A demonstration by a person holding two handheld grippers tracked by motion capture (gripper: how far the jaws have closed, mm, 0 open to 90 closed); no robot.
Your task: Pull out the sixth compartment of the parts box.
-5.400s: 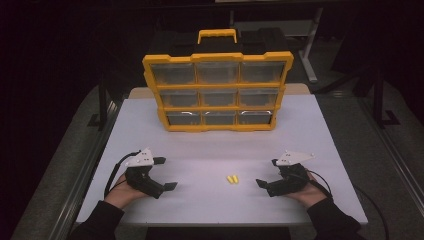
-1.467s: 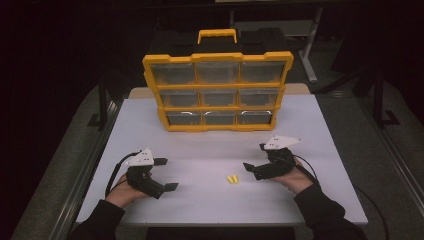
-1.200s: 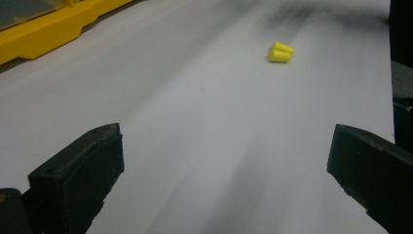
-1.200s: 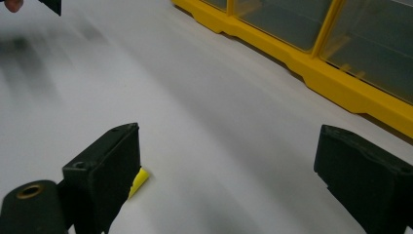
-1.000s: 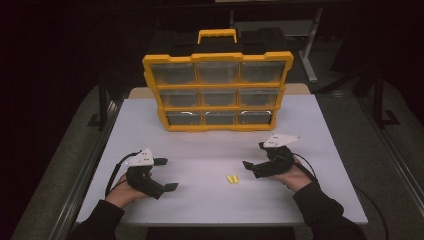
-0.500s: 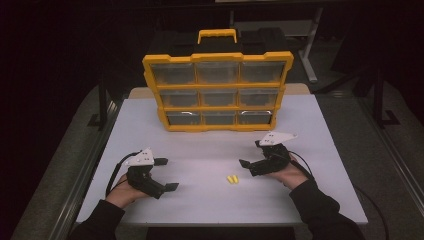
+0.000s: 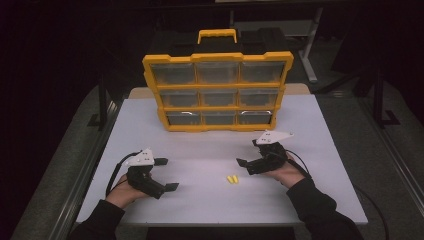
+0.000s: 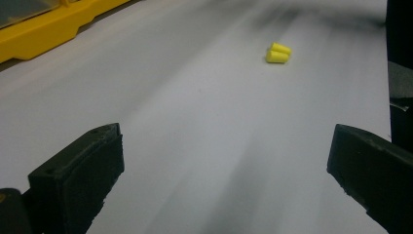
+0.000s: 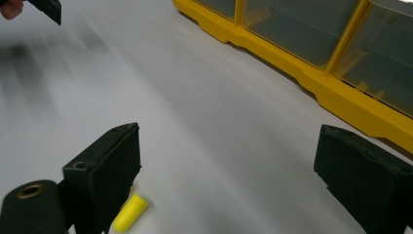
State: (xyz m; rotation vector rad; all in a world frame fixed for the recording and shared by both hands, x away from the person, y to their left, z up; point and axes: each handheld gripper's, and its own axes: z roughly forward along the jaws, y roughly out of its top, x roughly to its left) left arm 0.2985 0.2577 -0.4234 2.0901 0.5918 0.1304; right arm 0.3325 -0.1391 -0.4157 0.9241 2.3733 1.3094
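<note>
The 2 yellow earplugs (image 7: 231, 179) lie side by side on the white table (image 7: 200, 200), just left of the right gripper (image 7: 243, 163), whose jaws are wide apart, while the left gripper (image 7: 166, 174), also wide apart, rests farther off, and the yellow drawer box (image 7: 218, 91) stands behind.

white table (image 7: 310, 125), dark, perhaps carpeted floor (image 7: 390, 150)

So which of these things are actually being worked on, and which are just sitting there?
In the job:
- two small yellow foam earplugs
- right gripper, open, closest to them
- left gripper, open

Just there:
- yellow drawer organiser with clear drawers
- white table
</note>
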